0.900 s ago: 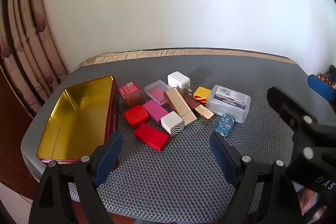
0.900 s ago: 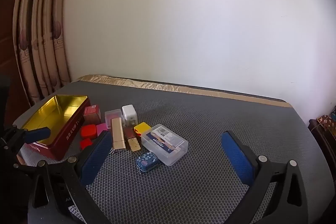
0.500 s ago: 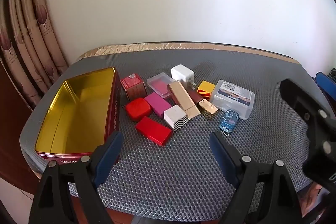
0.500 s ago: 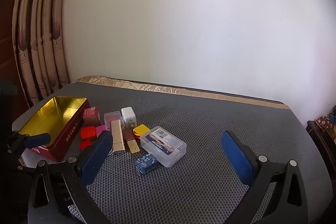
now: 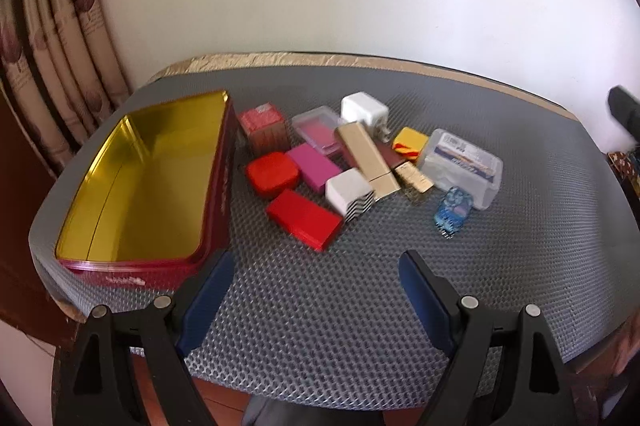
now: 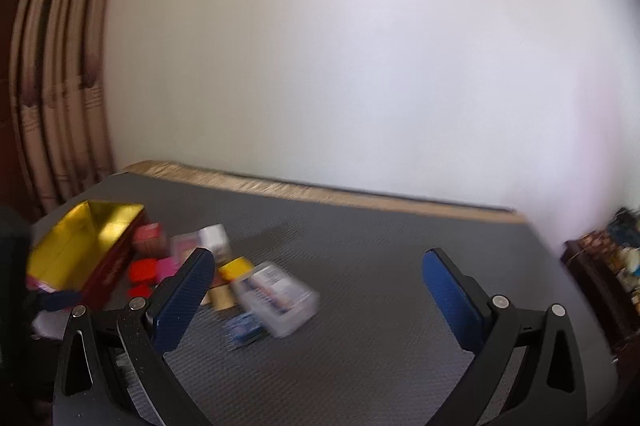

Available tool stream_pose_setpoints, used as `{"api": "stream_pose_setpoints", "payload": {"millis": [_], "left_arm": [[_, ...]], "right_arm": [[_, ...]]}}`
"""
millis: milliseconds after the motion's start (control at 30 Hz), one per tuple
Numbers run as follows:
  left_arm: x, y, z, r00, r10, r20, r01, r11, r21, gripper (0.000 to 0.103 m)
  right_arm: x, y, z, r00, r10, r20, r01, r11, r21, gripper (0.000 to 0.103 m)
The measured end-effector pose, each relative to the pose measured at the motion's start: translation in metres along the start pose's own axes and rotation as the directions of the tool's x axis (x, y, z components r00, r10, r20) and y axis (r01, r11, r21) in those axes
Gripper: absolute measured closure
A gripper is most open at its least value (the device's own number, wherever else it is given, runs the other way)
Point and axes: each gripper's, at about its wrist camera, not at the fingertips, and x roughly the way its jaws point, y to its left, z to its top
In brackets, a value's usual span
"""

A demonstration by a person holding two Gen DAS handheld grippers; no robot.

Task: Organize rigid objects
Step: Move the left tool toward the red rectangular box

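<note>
An open red tin with a gold inside [image 5: 148,178] lies at the left of the grey mat. Beside it sits a cluster of small items: a flat red box [image 5: 304,219], a rounded red case [image 5: 273,173], a pink box [image 5: 314,166], a white cube [image 5: 349,192], a long gold box [image 5: 368,158], a white charger [image 5: 365,111], a yellow block [image 5: 410,140], a clear plastic box [image 5: 462,164], a blue patterned piece [image 5: 452,211]. My left gripper [image 5: 316,276] is open and empty, above the mat's near edge. My right gripper [image 6: 316,276] is open and empty, right of the cluster; the tin [image 6: 86,240] and clear box [image 6: 280,296] show blurred.
A striped curtain [image 5: 52,38] hangs at the left. A white wall stands behind the table. A gold cloth edge [image 5: 320,60] runs along the mat's far side. A dark cabinet with clutter [image 6: 608,266] stands at the right.
Both grippers have pulled back and risen, so the cluster looks smaller and farther. The right wrist view is now motion-blurred. No object has moved.
</note>
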Motion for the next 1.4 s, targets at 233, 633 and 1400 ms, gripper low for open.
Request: {"api": "stream_pose_setpoints", "payload": {"millis": [233,633,1400], "left_arm": [[0.011,0.015,-0.010,0.998,-0.035,-0.057,0.032,0.998,-0.045,0.016],[0.032,0.021,-0.004,0.986,-0.104,-0.130,0.095,0.993,-0.071,0.016],[0.107,0.055,0.036,0.947,-0.137,-0.292,-0.021,0.878,-0.479,0.016]], "right_arm": [[0.050,-0.029,-0.014,0.976,0.051,-0.211,-0.039,0.998,0.057,0.000],[0.095,-0.052,-0.064,0.935,0.104,-0.338,-0.055,0.987,0.150,0.000],[0.117,-0.046,-0.080,0.910,0.169,-0.379,-0.114,0.980,0.165,0.000]]}}
